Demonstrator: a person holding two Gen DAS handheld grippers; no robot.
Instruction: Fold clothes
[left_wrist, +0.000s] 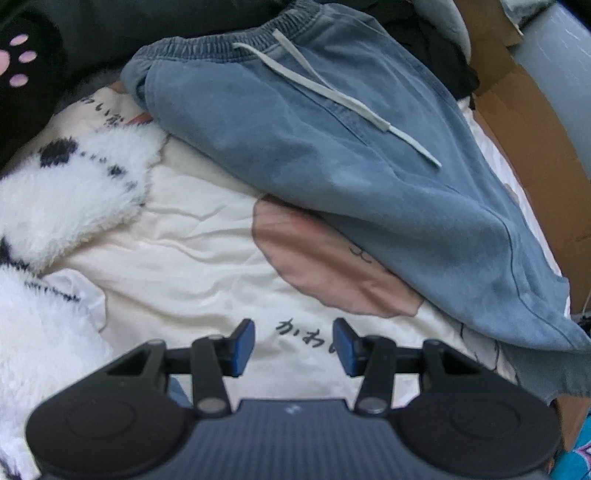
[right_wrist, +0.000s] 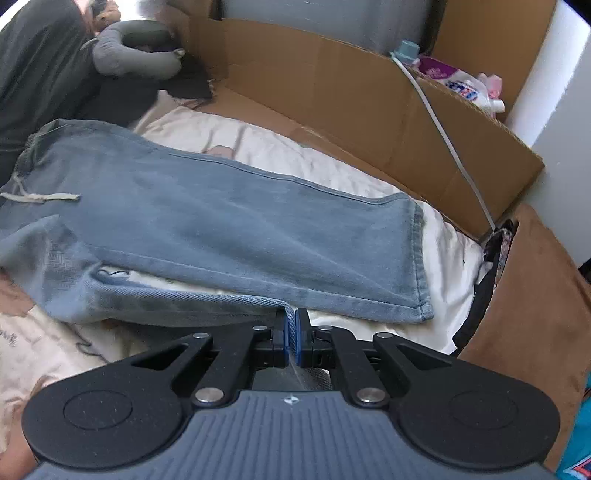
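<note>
Blue denim trousers (left_wrist: 332, 147) with an elastic waistband and a pale drawstring (left_wrist: 332, 96) lie on a cream printed bedsheet (left_wrist: 192, 266). My left gripper (left_wrist: 294, 347) is open and empty, hovering over the sheet just in front of the trousers. In the right wrist view one trouser leg (right_wrist: 258, 229) lies flat toward the right, its hem (right_wrist: 421, 258) at the far end. My right gripper (right_wrist: 291, 332) is shut on the edge of the other trouser leg (right_wrist: 166, 299), which runs off to the left.
A white fluffy black-spotted blanket (left_wrist: 66, 199) lies left of the left gripper. A cardboard box (right_wrist: 369, 110) with a white cable (right_wrist: 443, 136) lines the bed's far side. A grey neck pillow (right_wrist: 133, 51), dark clothing (right_wrist: 44, 74) and a brown cloth (right_wrist: 532, 317) surround the bed.
</note>
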